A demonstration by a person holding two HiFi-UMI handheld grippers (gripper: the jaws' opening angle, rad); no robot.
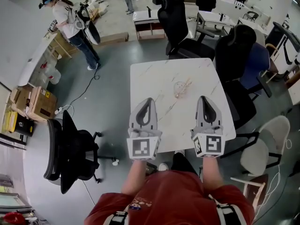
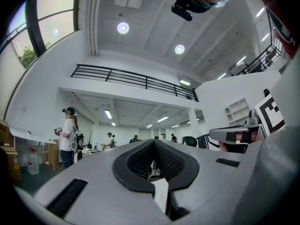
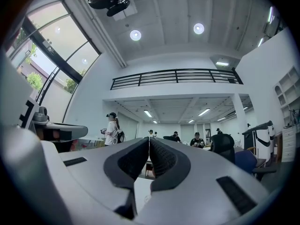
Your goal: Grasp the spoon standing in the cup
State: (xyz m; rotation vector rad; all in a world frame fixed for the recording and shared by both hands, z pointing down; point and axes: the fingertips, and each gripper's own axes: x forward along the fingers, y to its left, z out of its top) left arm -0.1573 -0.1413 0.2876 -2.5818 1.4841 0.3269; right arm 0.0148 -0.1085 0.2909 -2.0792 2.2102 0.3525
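Marbled surface (image 1: 154,78) carries cup (image 1: 179,90) and spoon (image 1: 187,83); my left claw (image 1: 147,100) and right claw (image 1: 204,99) are closed, empty. I'm approaching; next, open.

A square white table with a faint marble pattern (image 1: 154,83) has a black high-backed office chair (image 1: 176,18) at its 12 o'clock, a black chair with a blue seat (image 1: 243,55) at 2 o'clock, a white shell chair (image 1: 269,146) at 4 o'clock and a black swivel chair (image 1: 70,151) at 8 o'clock. A person in a white top and dark jeans (image 1: 70,25) stands at 10 o'clock, and brown cardboard boxes (image 1: 40,102) sit at 9 o'clock. The left gripper view shows a black metal balcony railing (image 2: 136,78) below round ceiling lamps (image 2: 123,28)
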